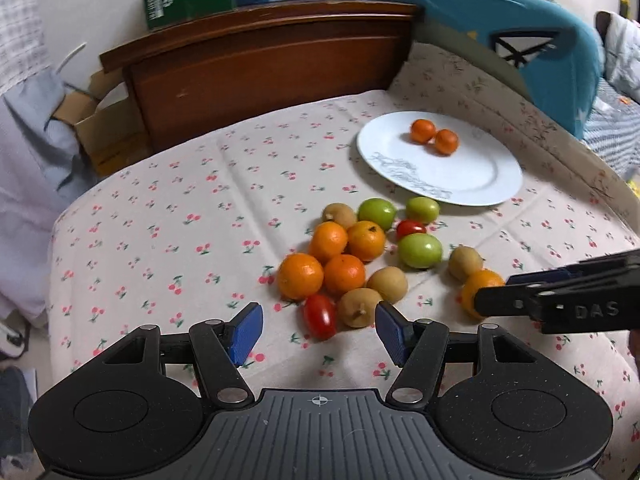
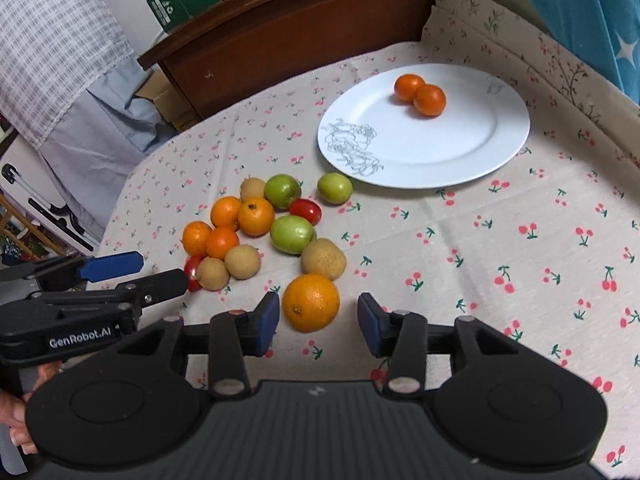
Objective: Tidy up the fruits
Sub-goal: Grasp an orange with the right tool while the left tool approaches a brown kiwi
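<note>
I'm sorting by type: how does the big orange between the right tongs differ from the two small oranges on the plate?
The big orange lies alone on the cloth between the open right tongs; the two small oranges sit touching each other on the white plate. The big orange is lighter, yellow-orange; the small oranges are deeper, redder. The big one also looks larger, though it is nearer the camera. All are round citrus.

Fruit heap ahead of my tongs, plate beyond it on the cloth.

On the tablecloth [image 2: 500, 240] the plate [image 2: 460, 160] lies behind and to the right of the fruit pile [image 2: 256, 224], with two mandarins [image 2: 420, 94] touching each other on its far side. One lone orange [image 2: 311, 302] sits nearest me, between the spread fingers of my right gripper [image 2: 318, 322]. My left gripper [image 1: 319, 332] hangs before the pile's near edge, and the headboard [image 1: 260, 64] stands behind the table.
</note>
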`<state>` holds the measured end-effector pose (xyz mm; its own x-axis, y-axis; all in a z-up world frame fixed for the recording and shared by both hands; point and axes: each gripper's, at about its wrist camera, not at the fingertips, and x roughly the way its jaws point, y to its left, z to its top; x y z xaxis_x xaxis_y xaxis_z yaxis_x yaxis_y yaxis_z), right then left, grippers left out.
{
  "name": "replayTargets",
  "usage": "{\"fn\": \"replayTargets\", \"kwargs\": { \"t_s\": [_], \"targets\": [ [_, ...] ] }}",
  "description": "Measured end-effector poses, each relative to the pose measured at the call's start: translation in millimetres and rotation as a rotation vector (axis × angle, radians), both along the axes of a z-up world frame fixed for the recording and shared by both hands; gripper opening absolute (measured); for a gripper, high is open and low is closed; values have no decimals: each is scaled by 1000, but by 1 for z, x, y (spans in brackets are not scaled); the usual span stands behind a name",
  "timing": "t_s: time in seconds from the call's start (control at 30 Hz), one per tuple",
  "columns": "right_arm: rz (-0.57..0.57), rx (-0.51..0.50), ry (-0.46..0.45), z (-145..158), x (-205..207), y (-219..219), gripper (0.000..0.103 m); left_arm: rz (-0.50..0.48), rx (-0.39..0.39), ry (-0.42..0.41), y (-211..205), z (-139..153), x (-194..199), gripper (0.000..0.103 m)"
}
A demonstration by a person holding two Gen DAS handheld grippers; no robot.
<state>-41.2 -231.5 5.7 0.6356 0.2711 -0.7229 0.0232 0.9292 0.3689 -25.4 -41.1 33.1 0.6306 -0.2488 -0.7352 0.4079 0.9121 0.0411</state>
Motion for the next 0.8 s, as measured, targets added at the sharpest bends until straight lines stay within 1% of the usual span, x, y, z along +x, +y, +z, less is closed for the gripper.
{"fn": "replayTargets", "kwargs": {
  "t_s": [0.23,0.33,0.4,0.43,0.53,0.6,0.8],
  "targets": [
    [17,-11,-9,-3,4,7,45,-48,26,4,-9,-12,0,60],
    [34,-14,-15,-4,5,10,42,-79,34,2,-14,-15,-1,55],
    [40,-32,-21,-5,5,12,36,-93,42,-8,-17,-16,-2,50],
    [44,-37,-22,-5,6,12,34,-101,49,-13,-19,-17,-2,46],
    [36,-25,-20,-4,5,10,34,-125,81,-52,-25,-18,-4,41],
    [28,-20,-17,-4,5,7,34,-129,92,-63,-26,-19,-4,40],
    [-7,4,-12,-2,5,0,33,-121,91,-63,-26,-21,-1,40]
  ]
}}
